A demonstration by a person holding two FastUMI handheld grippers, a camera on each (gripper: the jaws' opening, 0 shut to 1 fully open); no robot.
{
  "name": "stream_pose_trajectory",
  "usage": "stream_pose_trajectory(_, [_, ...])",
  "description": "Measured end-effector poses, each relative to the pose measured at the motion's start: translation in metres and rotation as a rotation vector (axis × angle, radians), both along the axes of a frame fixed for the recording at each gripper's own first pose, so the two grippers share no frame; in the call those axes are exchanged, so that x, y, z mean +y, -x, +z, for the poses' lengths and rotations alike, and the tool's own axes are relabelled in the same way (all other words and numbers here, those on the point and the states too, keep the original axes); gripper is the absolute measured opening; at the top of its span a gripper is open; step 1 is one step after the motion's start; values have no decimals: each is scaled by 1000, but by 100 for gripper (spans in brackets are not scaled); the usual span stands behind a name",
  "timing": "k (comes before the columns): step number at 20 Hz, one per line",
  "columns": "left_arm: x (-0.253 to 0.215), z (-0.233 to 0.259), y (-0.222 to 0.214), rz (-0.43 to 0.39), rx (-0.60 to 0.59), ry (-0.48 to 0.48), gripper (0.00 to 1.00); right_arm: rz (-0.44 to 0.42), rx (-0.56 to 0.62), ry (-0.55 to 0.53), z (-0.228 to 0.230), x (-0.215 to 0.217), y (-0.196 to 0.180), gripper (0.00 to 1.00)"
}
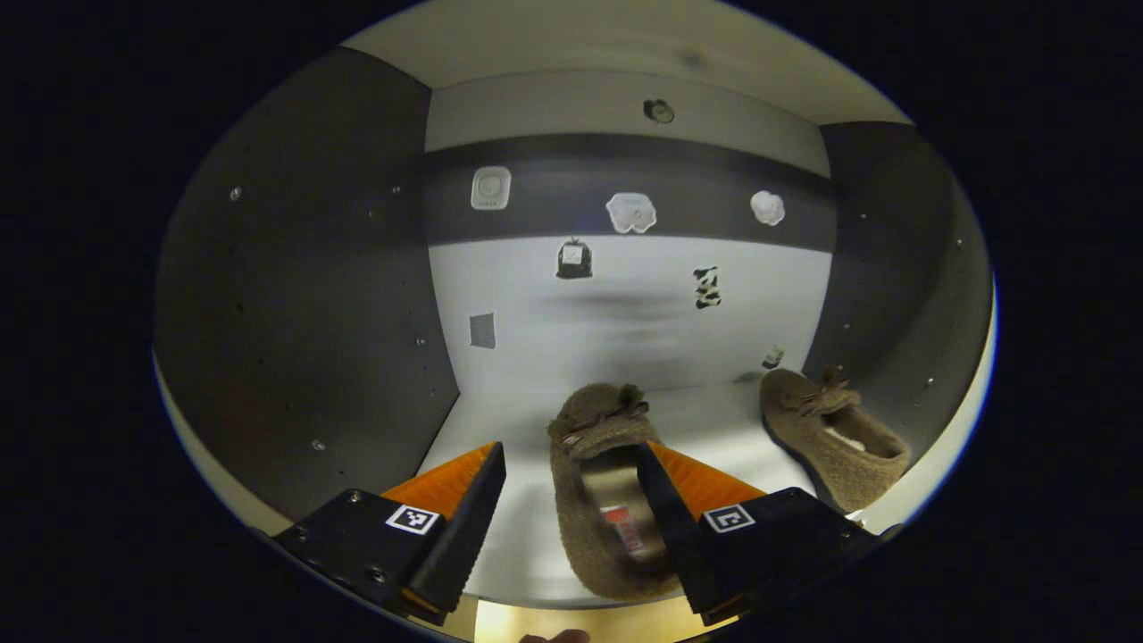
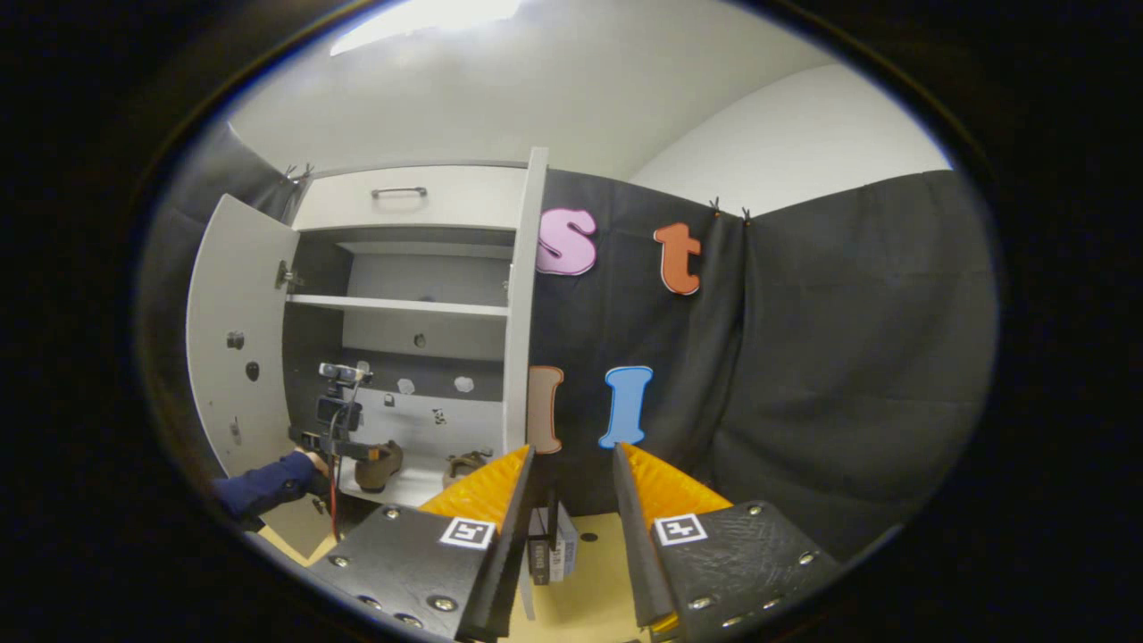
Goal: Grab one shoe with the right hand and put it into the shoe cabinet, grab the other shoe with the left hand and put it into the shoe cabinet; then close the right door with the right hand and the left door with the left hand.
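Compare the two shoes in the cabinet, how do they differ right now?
The near shoe lies lengthwise between the left tool's open fingers, one finger dipping into its opening; the far shoe sits apart by the cabinet's right wall. The near shoe points straight at the back panel, while the far shoe is angled. Both are brown fuzzy slippers with a bow, resting on the same white shelf.

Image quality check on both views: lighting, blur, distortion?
Left gripper view: dim cabinet interior, soft blur, back wall brighter than the side panels; both shoes readable. Right gripper view: ceiling light glare at top, strong fisheye bending of the cabinet, sharp enough.
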State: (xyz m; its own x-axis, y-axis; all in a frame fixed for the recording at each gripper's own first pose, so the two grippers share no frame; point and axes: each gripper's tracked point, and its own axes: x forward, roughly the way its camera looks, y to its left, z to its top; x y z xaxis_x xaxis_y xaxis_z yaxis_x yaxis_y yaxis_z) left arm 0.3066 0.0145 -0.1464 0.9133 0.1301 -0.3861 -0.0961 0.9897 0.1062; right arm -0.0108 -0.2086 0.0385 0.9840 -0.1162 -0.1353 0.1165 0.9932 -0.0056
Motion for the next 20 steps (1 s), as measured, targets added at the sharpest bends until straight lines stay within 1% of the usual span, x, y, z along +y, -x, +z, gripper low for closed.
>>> stream_pose_trajectory(1, [-5, 8, 3, -20, -8, -4, 93, 0, 6, 1, -3, -2, -2, 48])
stream_pose_trajectory(2, [-10, 16, 9, -34, -15, -3, 93, -2, 11, -2, -5, -5, -2, 51])
stream_pose_trajectory(5, [-23, 33, 23, -67, -31, 29, 94, -14, 20, -7, -12, -16, -6, 51])
stream_pose_trajectory(8, [-34, 58, 36, -94, -96, 72, 93, -23, 19, 19, -16, -31, -14, 51])
stream_pose_trajectory(9, [-39, 66, 43, -110, -113, 75, 94, -28, 27, 30, -19, -36, -16, 48])
stream_pose_trajectory(10, [-43, 74, 51, -124, -124, 74, 93, -29, 32, 36, -23, -39, -18, 51])
stream_pose_trajectory(11, [-47, 81, 59, -139, -132, 72, 93, -30, 37, 34, -27, -42, -20, 48])
stream_pose_trajectory(12, [-52, 90, 68, -156, -146, 71, 93, -25, 39, 25, -29, -43, -23, 51])
stream_pose_trajectory(17, [-75, 139, 127, -233, -227, 52, 92, -6, 59, -26, -46, -50, -37, 51])
stream_pose_trajectory(18, [-79, 145, 142, -245, -235, 46, 93, -3, 57, -42, -47, -53, -39, 53])
stream_pose_trajectory(19, [-82, 152, 155, -249, -243, 48, 93, 1, 49, -53, -46, -54, -42, 58])
stream_pose_trajectory(20, [-86, 160, 170, -254, -255, 56, 93, 5, 35, -62, -46, -56, -44, 66])
